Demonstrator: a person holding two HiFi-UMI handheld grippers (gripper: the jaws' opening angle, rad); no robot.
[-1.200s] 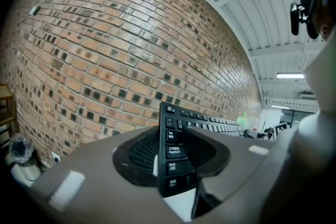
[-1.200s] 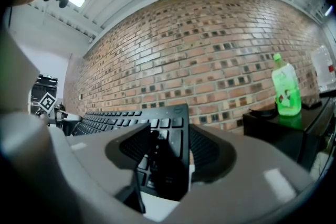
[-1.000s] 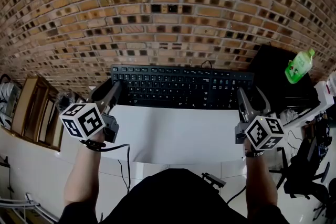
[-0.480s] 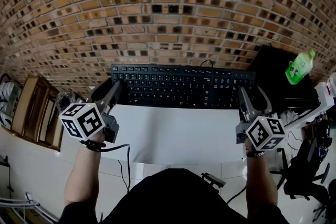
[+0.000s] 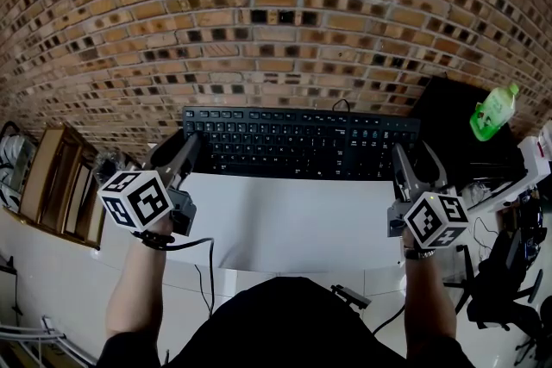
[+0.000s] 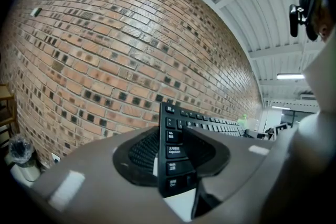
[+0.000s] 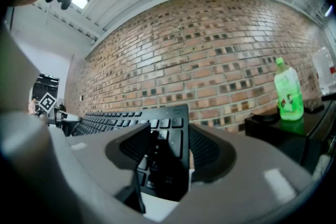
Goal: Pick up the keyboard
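Note:
A black keyboard (image 5: pixel 302 142) stretches between my two grippers, in front of a brick wall and over the far edge of a white table (image 5: pixel 285 228). My left gripper (image 5: pixel 183 146) is shut on the keyboard's left end, and in the left gripper view the keyboard (image 6: pixel 176 157) stands edge-on between the pads of that gripper (image 6: pixel 173 152). My right gripper (image 5: pixel 416 158) clamps the right end. In the right gripper view the keyboard (image 7: pixel 170 131) fills the gap between the jaws of that gripper (image 7: pixel 163 152). Whether the keyboard rests on the table I cannot tell.
A green bottle (image 5: pixel 492 109) stands on a black box (image 5: pixel 457 129) at the right, also seen as the bottle (image 7: pixel 287 89) in the right gripper view. A wooden shelf (image 5: pixel 56 185) is at the left. A black office chair (image 5: pixel 509 289) is at the lower right.

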